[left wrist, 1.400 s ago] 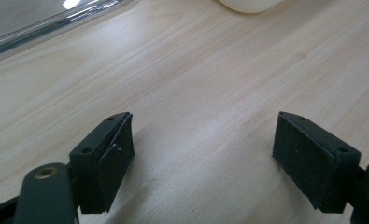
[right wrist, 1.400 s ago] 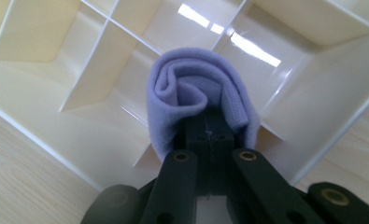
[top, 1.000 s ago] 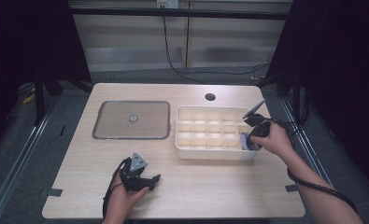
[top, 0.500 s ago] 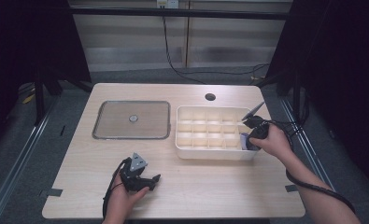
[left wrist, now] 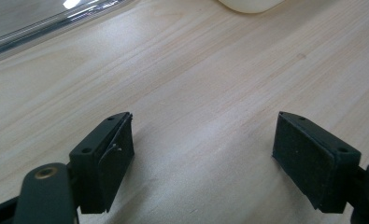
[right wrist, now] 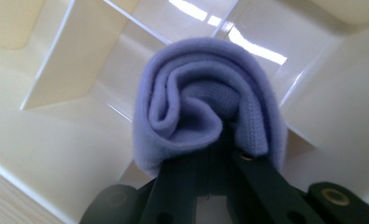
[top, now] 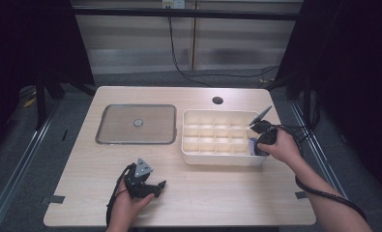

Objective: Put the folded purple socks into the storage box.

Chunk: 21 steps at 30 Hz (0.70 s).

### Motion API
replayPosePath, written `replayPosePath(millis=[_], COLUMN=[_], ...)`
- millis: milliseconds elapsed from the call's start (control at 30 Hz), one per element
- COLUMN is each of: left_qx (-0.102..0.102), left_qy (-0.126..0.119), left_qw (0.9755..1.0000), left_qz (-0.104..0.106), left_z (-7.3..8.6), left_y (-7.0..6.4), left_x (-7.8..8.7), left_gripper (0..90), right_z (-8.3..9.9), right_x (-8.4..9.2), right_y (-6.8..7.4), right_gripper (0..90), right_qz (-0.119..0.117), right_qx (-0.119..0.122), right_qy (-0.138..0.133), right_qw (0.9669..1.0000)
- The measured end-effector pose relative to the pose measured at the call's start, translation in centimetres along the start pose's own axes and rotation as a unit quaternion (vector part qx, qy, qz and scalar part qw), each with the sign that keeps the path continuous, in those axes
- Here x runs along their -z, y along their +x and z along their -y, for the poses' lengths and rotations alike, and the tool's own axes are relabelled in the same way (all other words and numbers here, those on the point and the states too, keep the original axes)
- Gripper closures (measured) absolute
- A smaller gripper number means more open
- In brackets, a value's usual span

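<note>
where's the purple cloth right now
The rolled purple cloth is pinched in the right gripper, over the near right corner compartment of the cream divided tray, at the table's right side in the high view.

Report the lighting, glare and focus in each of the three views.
High view: the table is evenly lit, its surroundings dark, the picture slightly soft. Left gripper view: glare streaks the metal tray; woodgrain is sharp, near jaws soft. Right gripper view: bright reflections on the white organizer; the rolled purple cloth is fairly sharp.
</note>
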<state>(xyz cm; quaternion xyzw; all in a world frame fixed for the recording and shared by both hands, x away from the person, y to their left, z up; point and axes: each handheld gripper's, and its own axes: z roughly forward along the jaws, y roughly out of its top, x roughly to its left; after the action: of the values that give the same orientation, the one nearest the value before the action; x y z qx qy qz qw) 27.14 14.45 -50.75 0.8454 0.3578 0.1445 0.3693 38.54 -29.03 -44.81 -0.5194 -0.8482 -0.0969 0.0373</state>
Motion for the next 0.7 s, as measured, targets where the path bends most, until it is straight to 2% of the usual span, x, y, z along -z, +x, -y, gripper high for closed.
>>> replayPosePath(millis=[700], left_qx=[-0.001], left_qy=[0.0], left_qw=[1.0], left_qz=[-0.002], left_z=[-0.01], left_y=[-0.01], left_x=[0.0], left_gripper=[20.1], right_z=[0.12], right_x=[0.74], right_y=[-0.3], right_gripper=[88.8], right_qz=[-0.007], right_qx=[0.002], right_qy=[0.001], right_qw=[1.0])
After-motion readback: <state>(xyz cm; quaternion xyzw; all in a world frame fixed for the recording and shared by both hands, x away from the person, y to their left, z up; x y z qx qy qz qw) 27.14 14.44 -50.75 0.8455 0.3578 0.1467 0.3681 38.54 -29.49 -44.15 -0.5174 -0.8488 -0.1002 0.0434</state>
